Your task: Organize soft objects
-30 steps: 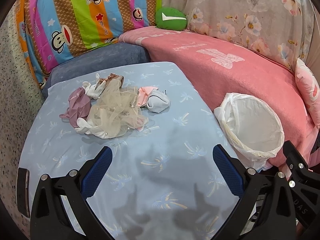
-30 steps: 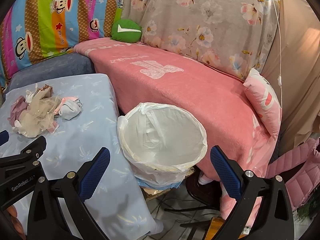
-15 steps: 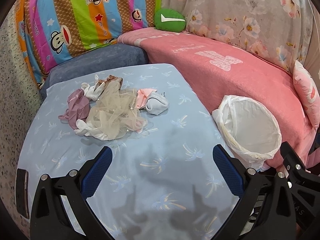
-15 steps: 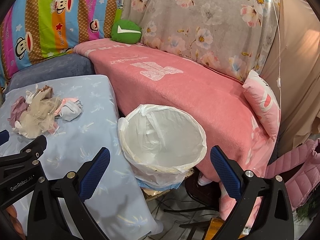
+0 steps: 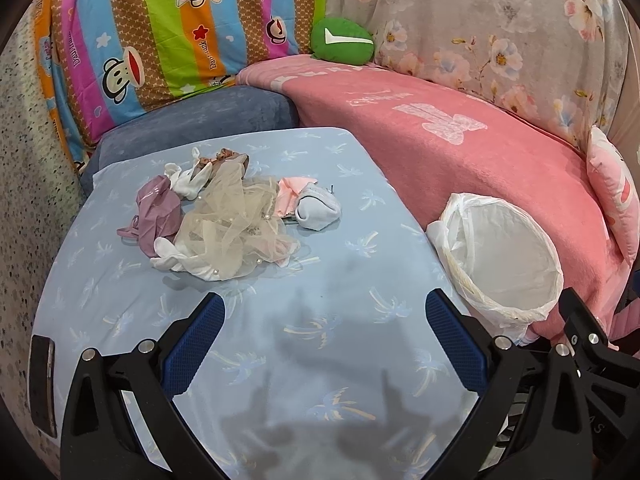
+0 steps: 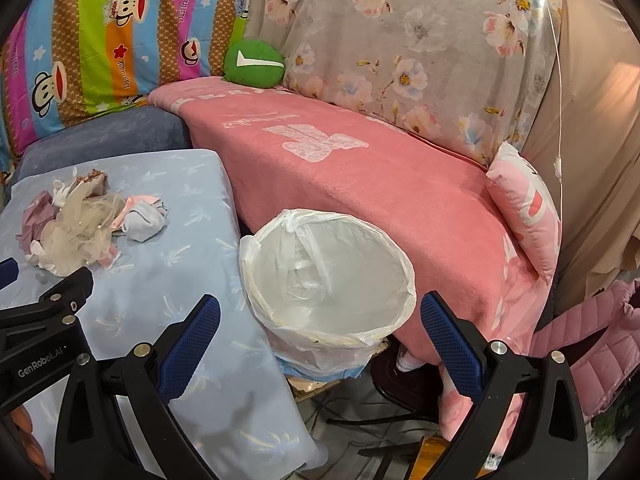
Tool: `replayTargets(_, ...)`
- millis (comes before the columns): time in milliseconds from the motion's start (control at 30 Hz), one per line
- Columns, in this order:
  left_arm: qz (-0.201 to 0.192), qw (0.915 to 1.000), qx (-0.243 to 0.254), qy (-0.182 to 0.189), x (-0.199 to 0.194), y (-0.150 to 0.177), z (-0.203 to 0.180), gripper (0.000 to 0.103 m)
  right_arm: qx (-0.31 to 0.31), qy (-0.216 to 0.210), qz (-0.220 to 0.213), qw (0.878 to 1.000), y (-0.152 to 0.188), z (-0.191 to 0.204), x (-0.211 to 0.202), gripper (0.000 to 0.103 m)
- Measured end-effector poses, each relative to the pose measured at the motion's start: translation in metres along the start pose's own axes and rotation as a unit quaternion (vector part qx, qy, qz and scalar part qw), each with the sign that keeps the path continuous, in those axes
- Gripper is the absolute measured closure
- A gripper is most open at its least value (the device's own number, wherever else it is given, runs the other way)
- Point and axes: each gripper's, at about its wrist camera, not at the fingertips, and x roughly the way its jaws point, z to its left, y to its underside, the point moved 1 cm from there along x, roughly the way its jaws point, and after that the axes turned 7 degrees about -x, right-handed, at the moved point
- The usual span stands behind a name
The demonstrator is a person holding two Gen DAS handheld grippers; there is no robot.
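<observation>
Left gripper [image 5: 325, 336] retreated, clothes pile [image 5: 224, 220] ahead

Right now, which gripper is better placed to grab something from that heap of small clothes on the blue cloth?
Left. The left gripper is open and faces the heap of small clothes straight ahead, while the open right gripper points at the white-lined bin, with the heap off to its left.

Sheer beige tulle [image 5: 236, 224] w/ pearl beads, centre-left; glossy thin plastic bin liner [image 5: 500, 256], right; fuzzy pink blanket [image 5: 460, 152].

Green cushion [image 5: 342, 41] sits atop pink blanket [image 5: 460, 152], against floral drape [image 5: 500, 28].
</observation>
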Motion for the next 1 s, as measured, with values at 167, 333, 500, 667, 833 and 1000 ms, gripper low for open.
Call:
replayTargets(167,0.0,1.0,-0.003,0.003,0.001,-0.001,0.003,0.007,-0.001,-0.002,0.001,1.0,-0.002,0.004,0.001,0.006)
replayTargets(333,-0.001,1.0,-0.006,0.004,0.002,-0.004,0.007,0.007,-0.001,-0.003,-0.006,1.0,-0.007,0.01,0.0,0.006)
replayTargets(500,-0.004,0.9999,-0.012,-0.001,0.006,-0.011,0.016,0.007,-0.004,-0.006,-0.007,1.0,-0.011,0.016,0.002,0.006)
replayTargets(667,-0.003,0.9997,-0.022,-0.006,0.011,-0.015,0.03,0.007,-0.008,-0.006,-0.008,1.0,-0.015,0.024,0.005,0.006)
replayTargets(833,0.0,0.9996,-0.027,-0.011,0.017,-0.018,0.041,0.007,-0.01,-0.016,-0.007,1.0,-0.019,0.033,0.009,0.006)
replayTargets(1000,0.002,0.9994,-0.033,-0.014,0.024,-0.023,0.053,0.007,-0.022,-0.027,-0.013,0.999,-0.027,0.052,0.011,0.006)
